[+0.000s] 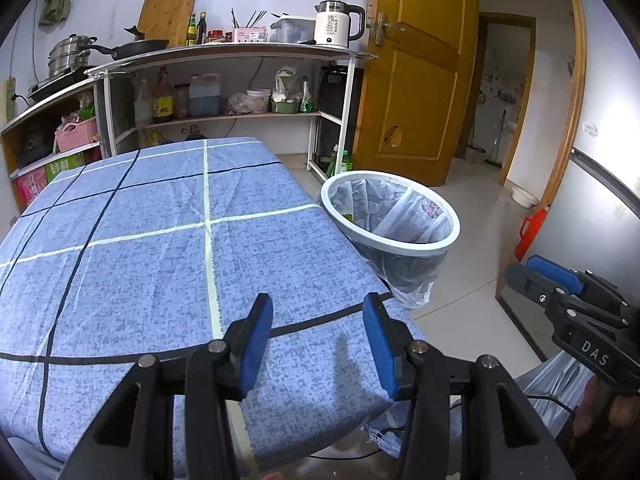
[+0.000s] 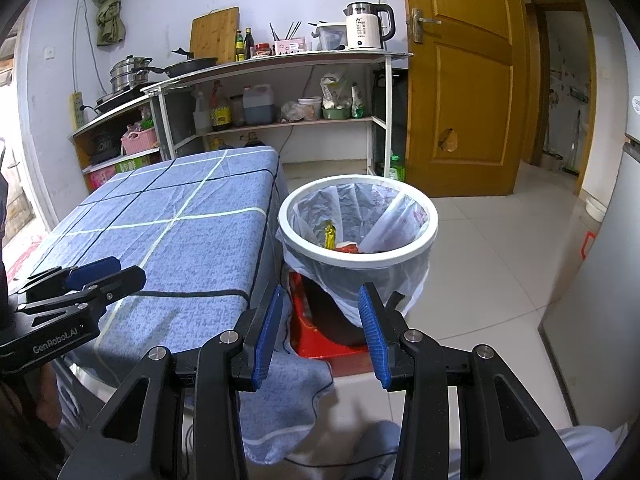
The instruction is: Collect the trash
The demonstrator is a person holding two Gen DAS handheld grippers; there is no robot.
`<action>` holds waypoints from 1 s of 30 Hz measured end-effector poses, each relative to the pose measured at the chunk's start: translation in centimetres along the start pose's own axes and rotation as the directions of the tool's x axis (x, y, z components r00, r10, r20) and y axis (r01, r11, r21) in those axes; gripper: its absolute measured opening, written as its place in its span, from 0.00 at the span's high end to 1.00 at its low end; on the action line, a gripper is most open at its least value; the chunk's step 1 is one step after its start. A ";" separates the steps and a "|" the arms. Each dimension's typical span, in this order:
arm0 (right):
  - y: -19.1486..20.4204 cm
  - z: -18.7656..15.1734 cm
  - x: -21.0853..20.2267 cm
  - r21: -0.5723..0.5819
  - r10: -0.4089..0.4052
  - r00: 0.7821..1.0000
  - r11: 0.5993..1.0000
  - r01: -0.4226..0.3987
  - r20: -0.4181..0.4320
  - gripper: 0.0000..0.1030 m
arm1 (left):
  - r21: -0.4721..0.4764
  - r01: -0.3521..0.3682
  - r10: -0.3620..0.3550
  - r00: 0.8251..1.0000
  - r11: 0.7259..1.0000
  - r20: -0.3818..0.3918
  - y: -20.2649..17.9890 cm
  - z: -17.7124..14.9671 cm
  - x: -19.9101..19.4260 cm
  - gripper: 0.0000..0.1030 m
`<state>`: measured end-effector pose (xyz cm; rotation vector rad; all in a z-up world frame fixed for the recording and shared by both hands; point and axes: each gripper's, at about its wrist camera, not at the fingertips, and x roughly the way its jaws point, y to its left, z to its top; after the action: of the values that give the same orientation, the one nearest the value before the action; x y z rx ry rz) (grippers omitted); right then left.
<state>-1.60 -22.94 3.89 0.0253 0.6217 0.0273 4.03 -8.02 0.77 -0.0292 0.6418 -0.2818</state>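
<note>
Plainly, in the left wrist view, the left tongs (image 1: pixel 318 340) are held over the near right corner of the desk (image 1: pixel 160 248), which is covered by a blue checked cloth. Their blue pads are kept apart and nothing is clamped between them. Just beyond the right edge of the desk, a trash bin (image 1: pixel 390 216) with a white rim is seen, lined with a thin plastic bag (image 1: pixel 404 292) that is draped over its outside. The right tongs (image 1: pixel 548 280) are seen low at the right, off the desk and pointed towards the bin. Behind the desk, a shelf rack (image 1: pixel 240 52) with a white kettle (image 1: pixel 338 24) on top is set against the wall, next to a wooden door (image 1: pixel 416 80).

From the right wrist view, the right tongs (image 2: pixel 320 332) are held past the near right corner of the desk (image 2: pixel 180 240), aimed at the trash bin (image 2: pixel 358 256). Their pads are likewise spread, with nothing between them. Inside the bin, a yellow wrapper (image 2: pixel 330 234) and a piece of red trash (image 2: pixel 348 247) are visible at the bottom of the bag. The bin is seen to rest on a red stool (image 2: pixel 316 340) beside the desk's right edge. The left tongs (image 2: pixel 100 276) are seen over the near left part of the desk.
</note>
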 end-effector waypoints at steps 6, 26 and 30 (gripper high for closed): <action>0.0 0.0 0.0 0.001 0.001 1.000 1.000 -0.001 0.000 0.60 | 0.003 -0.003 0.003 1.000 1.000 -0.001 -0.1 0.0 0.0 0.53; 0.1 0.0 0.0 -0.001 -0.001 1.000 1.000 0.001 -0.002 0.60 | 0.009 -0.011 0.011 1.000 1.000 -0.001 -0.3 -0.1 0.1 0.53; 0.1 0.0 0.0 -0.001 0.000 1.000 1.000 0.000 -0.001 0.60 | 0.012 -0.017 0.017 1.000 1.000 -0.001 -0.3 -0.1 0.1 0.53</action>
<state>-1.63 -22.83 3.93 0.0246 0.6226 0.0272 3.93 -8.35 0.69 -0.0124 0.6408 -0.2695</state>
